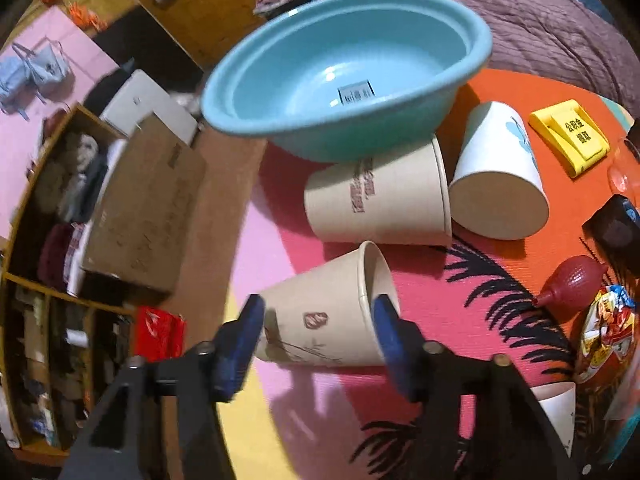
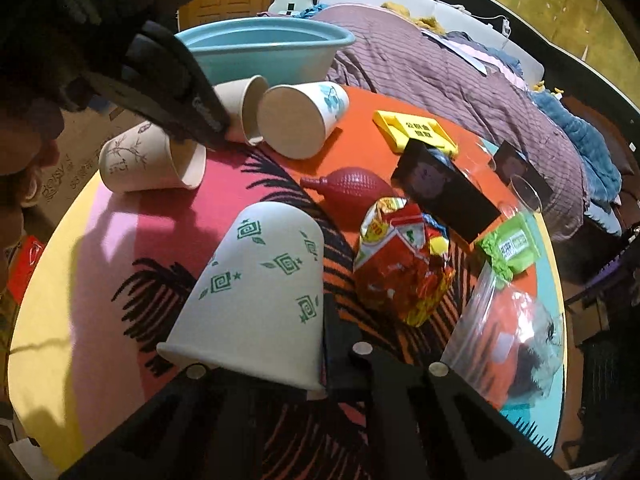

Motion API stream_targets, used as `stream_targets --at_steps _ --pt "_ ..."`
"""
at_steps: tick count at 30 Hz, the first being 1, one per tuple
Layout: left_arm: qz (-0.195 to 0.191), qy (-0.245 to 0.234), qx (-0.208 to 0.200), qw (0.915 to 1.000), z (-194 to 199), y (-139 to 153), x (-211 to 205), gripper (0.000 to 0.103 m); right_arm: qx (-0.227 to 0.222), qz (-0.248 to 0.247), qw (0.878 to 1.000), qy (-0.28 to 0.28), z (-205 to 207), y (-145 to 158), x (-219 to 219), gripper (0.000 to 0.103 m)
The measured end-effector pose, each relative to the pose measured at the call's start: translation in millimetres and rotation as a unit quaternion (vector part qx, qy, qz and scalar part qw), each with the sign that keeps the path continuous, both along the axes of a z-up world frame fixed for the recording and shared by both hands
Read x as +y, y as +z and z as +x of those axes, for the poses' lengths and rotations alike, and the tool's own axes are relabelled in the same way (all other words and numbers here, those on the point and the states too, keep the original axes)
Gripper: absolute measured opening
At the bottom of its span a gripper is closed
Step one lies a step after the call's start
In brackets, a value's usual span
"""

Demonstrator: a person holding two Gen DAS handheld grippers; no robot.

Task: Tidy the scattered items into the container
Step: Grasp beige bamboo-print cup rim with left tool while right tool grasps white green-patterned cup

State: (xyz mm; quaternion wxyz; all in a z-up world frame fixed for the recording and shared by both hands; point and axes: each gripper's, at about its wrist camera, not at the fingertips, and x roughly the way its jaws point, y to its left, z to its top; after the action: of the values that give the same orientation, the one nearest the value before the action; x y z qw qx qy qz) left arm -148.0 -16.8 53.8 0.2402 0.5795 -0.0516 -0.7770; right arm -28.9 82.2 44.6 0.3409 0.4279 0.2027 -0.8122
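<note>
Between spread blue fingers (image 1: 248, 332): tipped paper cup (image 1: 324, 312)

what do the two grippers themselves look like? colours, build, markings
Left gripper: blue pads on black angular linkage arms with round metal pivot pins. Right gripper: the same black linkage and silver pins; its pads are hidden. No cables or sleeves visible.

The blue bowl (image 1: 344, 80) is smooth, shiny plastic, and the cups, like the white cup with green marks (image 2: 256, 296), look like plain matt paper. The snack bag (image 2: 404, 264) is crinkly and shiny (like foil), and the yellow clip (image 1: 570, 136) looks like smooth plastic.
</note>
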Motion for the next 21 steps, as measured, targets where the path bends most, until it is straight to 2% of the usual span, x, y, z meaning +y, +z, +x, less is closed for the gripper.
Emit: stream_targets --at_steps 3,8,16,21 --pt "-0.011 0.000 -0.005 0.9999 -0.4 -2.0 2.7 0.057 0.001 -0.001 1.000 0.006 -1.2 2.3 -2.1 0.004" --pt "-0.021 -0.014 0.014 0.9996 6.0 4.7 8.2 0.034 0.003 -0.003 1.000 0.013 -2.5 3.3 -4.8 0.004" --pt "-0.029 -0.051 0.022 0.9981 9.1 13.3 2.4 0.025 -0.006 -0.011 1.000 0.028 -3.7 2.0 -7.8 0.004" --pt "0.004 -0.079 0.022 0.9966 13.6 23.7 -9.1 0.023 -0.015 -0.020 0.999 0.031 -6.7 5.3 -8.7 0.004"
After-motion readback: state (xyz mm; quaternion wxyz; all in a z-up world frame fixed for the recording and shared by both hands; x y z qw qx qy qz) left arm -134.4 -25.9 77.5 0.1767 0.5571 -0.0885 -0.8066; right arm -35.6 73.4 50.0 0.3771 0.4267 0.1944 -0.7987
